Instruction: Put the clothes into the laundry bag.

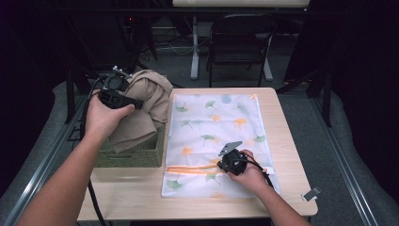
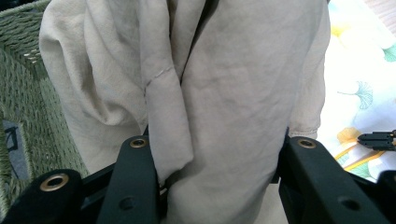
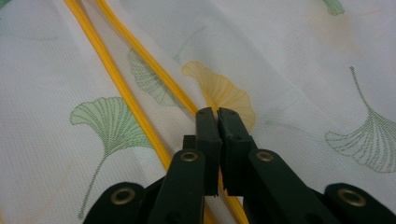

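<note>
Two things have to meet, and they lie side by side: the beige garment (image 1: 146,106) you hold up at the left, over the green woven basket (image 1: 136,153), and the mesh laundry bag (image 1: 214,127) spread flat on the table (image 1: 287,141) to its right. Your left gripper (image 1: 134,102) has its jaws set wide around a thick bunch of that cloth — in the left gripper view the fabric (image 2: 224,102) fills the gap between them and hangs in folds, so it is pinched, not loose.

Your right gripper (image 1: 225,165) is down on the bag's near end, at the orange zipper (image 1: 193,168). In the right gripper view its jaws stand pressed together at the zipper's edge (image 3: 140,74); whether they nip a fold of mesh or only rest on it, I cannot tell.

What the next move turns on, as I judge it: the bag's long axis runs away from you, while the zipper runs crosswise — left to right — close to your edge of the table. So the mouth sits to the right of the garment and nearer to you than it. The left hand carries the cloth; the right is the one already at the opening, and would likely have to lift that edge before anything goes in.
</note>
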{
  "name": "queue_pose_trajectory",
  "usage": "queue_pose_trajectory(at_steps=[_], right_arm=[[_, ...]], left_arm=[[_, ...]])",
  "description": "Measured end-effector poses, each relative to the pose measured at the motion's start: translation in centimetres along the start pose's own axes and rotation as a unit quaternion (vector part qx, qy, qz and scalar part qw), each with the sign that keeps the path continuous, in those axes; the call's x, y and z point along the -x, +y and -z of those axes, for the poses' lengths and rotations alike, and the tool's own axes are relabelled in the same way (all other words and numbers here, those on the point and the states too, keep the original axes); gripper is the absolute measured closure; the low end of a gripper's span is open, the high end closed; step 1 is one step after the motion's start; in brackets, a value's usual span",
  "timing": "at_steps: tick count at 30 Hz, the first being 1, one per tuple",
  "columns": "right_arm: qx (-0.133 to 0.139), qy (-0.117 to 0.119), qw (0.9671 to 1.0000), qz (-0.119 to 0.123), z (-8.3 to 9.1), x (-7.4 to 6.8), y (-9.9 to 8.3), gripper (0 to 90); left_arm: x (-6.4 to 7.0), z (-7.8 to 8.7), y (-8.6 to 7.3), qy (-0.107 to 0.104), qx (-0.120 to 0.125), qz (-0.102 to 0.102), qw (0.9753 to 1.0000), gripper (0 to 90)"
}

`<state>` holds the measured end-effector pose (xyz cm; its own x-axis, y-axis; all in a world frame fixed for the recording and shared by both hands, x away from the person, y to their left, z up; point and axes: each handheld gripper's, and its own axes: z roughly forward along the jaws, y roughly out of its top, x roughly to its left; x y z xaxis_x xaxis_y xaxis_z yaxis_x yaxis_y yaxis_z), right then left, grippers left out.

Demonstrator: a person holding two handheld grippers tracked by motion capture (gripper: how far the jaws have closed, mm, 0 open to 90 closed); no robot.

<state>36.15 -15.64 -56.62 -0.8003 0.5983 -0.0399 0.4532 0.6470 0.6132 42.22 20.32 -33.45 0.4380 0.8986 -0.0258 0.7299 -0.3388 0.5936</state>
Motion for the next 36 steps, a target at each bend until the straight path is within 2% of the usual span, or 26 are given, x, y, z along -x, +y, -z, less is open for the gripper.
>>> queue_pose_trajectory(at_steps=[2,7,9,11,12,15,17,18,19,20,21,22,27,30,32,36], right_arm=[[-0.006,0.000,1.0000,0.006,0.3,0.2,0.2,88.1],[0.000,0.001,1.0000,-0.005,0.5,0.3,0.5,88.2],[-0.005,0.007,1.0000,-0.001,0.6,0.5,0.7,88.2],[-0.008,-0.001,1.0000,0.001,0.8,0.5,1.0,88.3],[-0.002,0.001,1.0000,-0.001,0.8,0.5,1.2,88.3],[-0.003,0.009,1.0000,0.000,1.2,0.7,1.7,88.3],[-0.002,0.004,1.0000,0.003,1.3,0.8,1.9,88.3],[0.007,0.006,1.0000,-0.005,1.2,0.8,2.0,88.3],[-0.005,0.003,1.0000,0.003,1.6,0.9,2.2,88.3],[-0.005,0.003,1.0000,0.003,1.6,0.9,2.2,88.3],[0.000,0.000,1.0000,0.006,1.8,1.1,2.5,88.4],[-0.001,0.008,1.0000,-0.003,1.9,1.2,2.6,88.3],[0.016,0.003,0.9998,-0.013,2.2,1.7,3.2,88.3],[0.012,0.004,0.9999,-0.010,2.4,1.9,3.5,88.3],[0.021,0.004,0.9996,-0.017,2.5,2.0,3.8,88.3],[0.021,-0.001,0.9997,-0.010,2.8,2.2,4.4,88.4]], left_arm=[[0.1,0.0,0.0,0.000,0.001,-0.001,1.0000,61.3],[0.1,0.0,-0.1,0.002,0.001,0.000,1.0000,61.4],[0.1,0.1,-0.1,0.002,0.001,0.001,1.0000,61.4],[0.1,0.1,-0.1,0.003,0.000,0.001,1.0000,61.4],[0.1,0.1,-0.1,0.004,0.000,0.002,1.0000,61.4],[0.1,0.1,-0.2,0.005,-0.003,0.001,1.0000,61.4],[0.2,0.2,-0.2,0.006,-0.004,0.003,1.0000,61.5],[0.2,0.2,-0.2,0.007,-0.004,0.003,1.0000,61.5],[0.2,0.2,-0.2,0.008,-0.004,0.004,1.0000,61.5],[0.2,0.2,-0.2,0.008,-0.004,0.004,1.0000,61.5],[0.3,0.3,-0.2,0.008,-0.002,0.004,1.0000,61.5],[0.4,0.4,-0.3,0.008,-0.002,0.005,1.0000,61.5],[0.6,0.5,-0.6,0.004,-0.001,0.005,1.0000,61.6],[0.8,0.5,-1.0,0.002,-0.001,0.004,1.0000,61.6],[0.8,0.5,-1.1,0.000,0.000,0.006,1.0000,61.7],[0.9,0.3,-1.2,-0.001,0.000,0.005,1.0000,61.7]])
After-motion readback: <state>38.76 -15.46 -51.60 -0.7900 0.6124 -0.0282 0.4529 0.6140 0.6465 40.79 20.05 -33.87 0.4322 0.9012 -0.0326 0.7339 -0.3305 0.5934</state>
